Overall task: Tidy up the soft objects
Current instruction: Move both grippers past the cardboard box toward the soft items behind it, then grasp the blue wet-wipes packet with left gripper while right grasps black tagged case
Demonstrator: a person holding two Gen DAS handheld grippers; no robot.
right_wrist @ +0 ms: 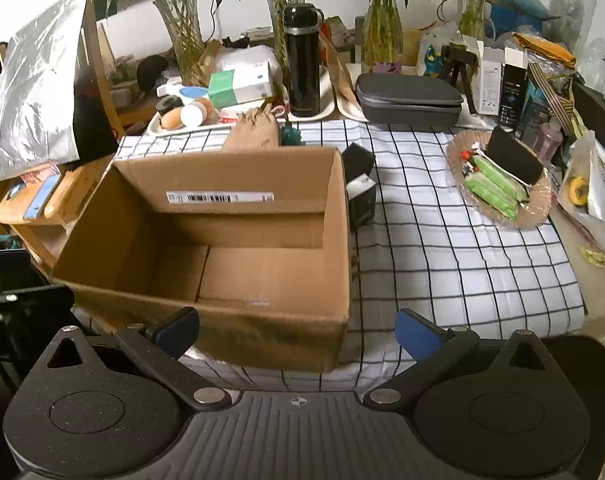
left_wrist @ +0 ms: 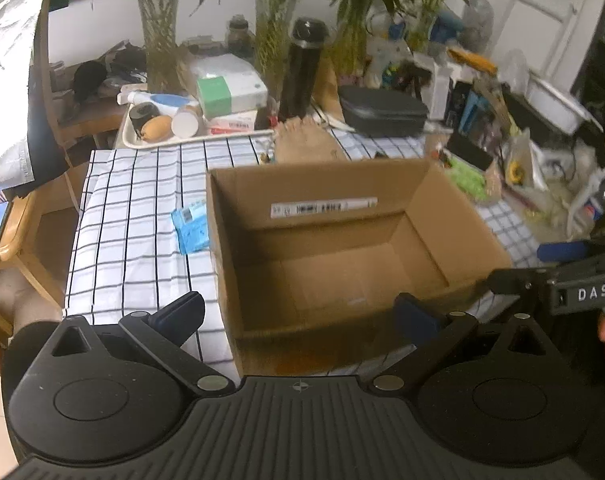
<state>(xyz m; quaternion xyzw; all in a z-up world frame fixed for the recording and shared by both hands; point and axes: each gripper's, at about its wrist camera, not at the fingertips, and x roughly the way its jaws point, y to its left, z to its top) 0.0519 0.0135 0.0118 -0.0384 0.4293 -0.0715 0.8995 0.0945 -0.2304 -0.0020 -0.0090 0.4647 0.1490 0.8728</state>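
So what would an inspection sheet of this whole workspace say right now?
Surface: checked tablecloth, mostly bare at the front.
Job's things: open cardboard box, empty; blue tissue pack beside it; green packs on a round plate.
Clutter: black flask, grey zip case, tray of jars, cartons.
Grippers: left gripper and right gripper both open, holding nothing.
Cables: nothing seen.
Surroundings: glass vases of bamboo, white wall, wooden chair.

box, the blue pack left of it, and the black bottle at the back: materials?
Box: brown corrugated cardboard, matte, with folded bottom flaps and a barcode label.
Blue pack: likely a soft plastic-film packet; slightly glossy, blurred.
Black bottle: probably coated metal flask; smooth, glossy highlights, silver ring under the cap.
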